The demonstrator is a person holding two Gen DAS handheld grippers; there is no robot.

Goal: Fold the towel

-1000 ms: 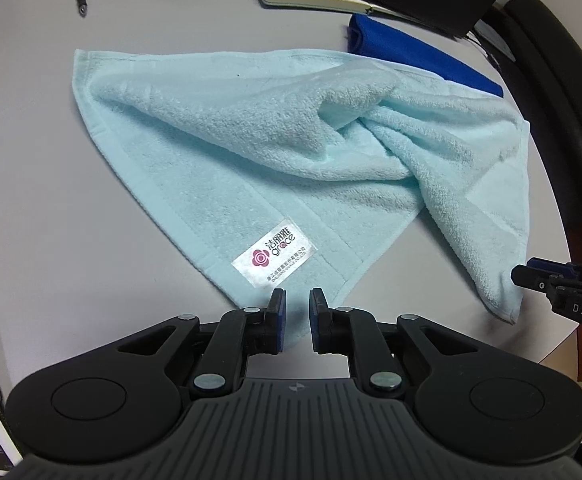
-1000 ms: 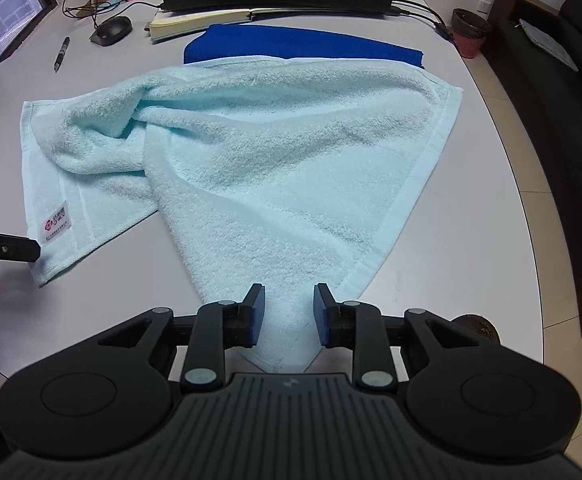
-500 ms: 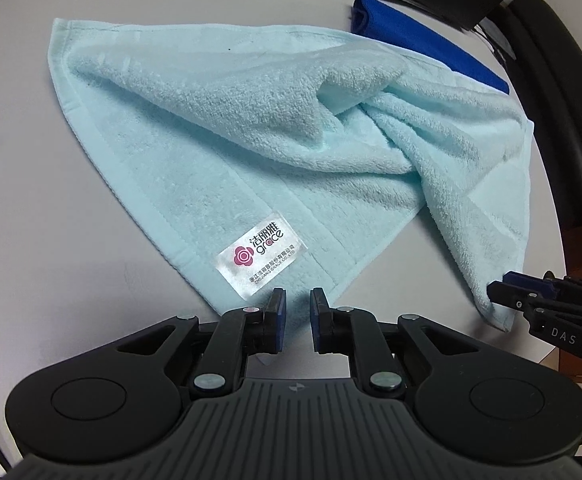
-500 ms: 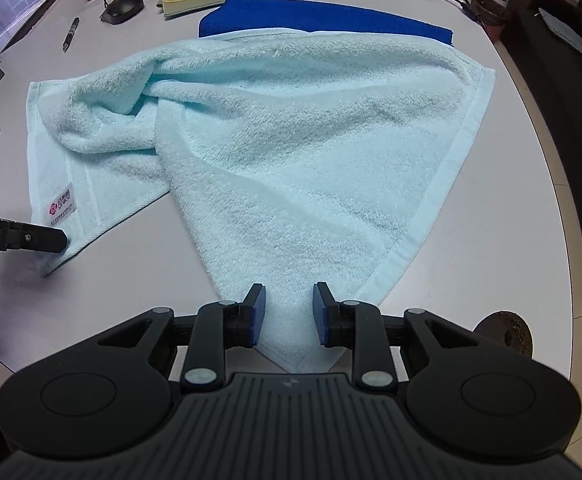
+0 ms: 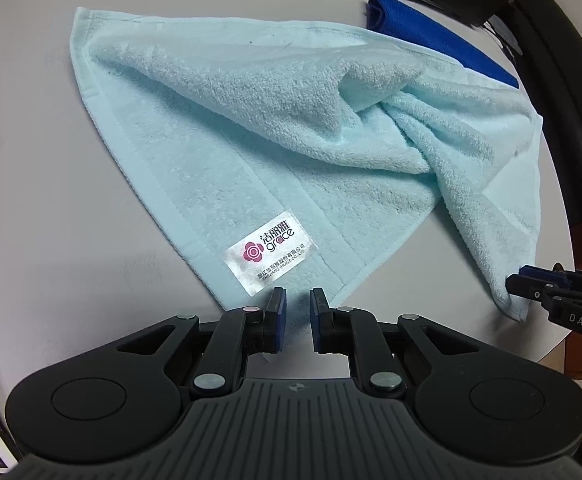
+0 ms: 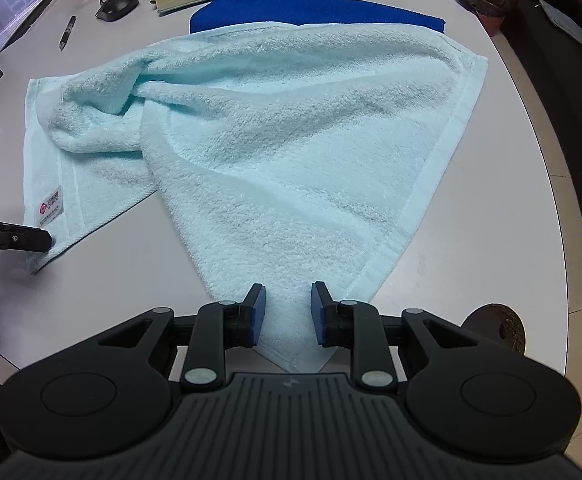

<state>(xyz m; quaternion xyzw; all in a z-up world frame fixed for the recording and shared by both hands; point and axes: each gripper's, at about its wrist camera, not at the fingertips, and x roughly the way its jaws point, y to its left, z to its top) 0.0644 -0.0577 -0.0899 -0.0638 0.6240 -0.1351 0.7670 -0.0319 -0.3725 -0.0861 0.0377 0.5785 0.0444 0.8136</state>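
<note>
Fold barely begun – claws at two near corners

The towel (image 6: pixel 291 152) lies rumpled on the counter (image 6: pixel 491 220), unfolded; left claw (image 5: pixel 295 312) and right claw (image 6: pixel 287 312) are spread, each straddling a corner, neither pinching yet – every fold remains. The corner tips sit under the claws, so contact is hard to judge

A white label (image 5: pixel 270 257) sewn on the light blue towel (image 5: pixel 251 120), lower centre of the left wrist view, reads "grace" and "ZHEJIANG GRACE CO., LTD" beside Chinese characters and a pink flower logo. At the right edge, the right gripper (image 5: pixel 539 288) bears "DAS". In the right wrist view, far left, the left gripper (image 6: pixel 31 237) shows "t.AI".
</note>
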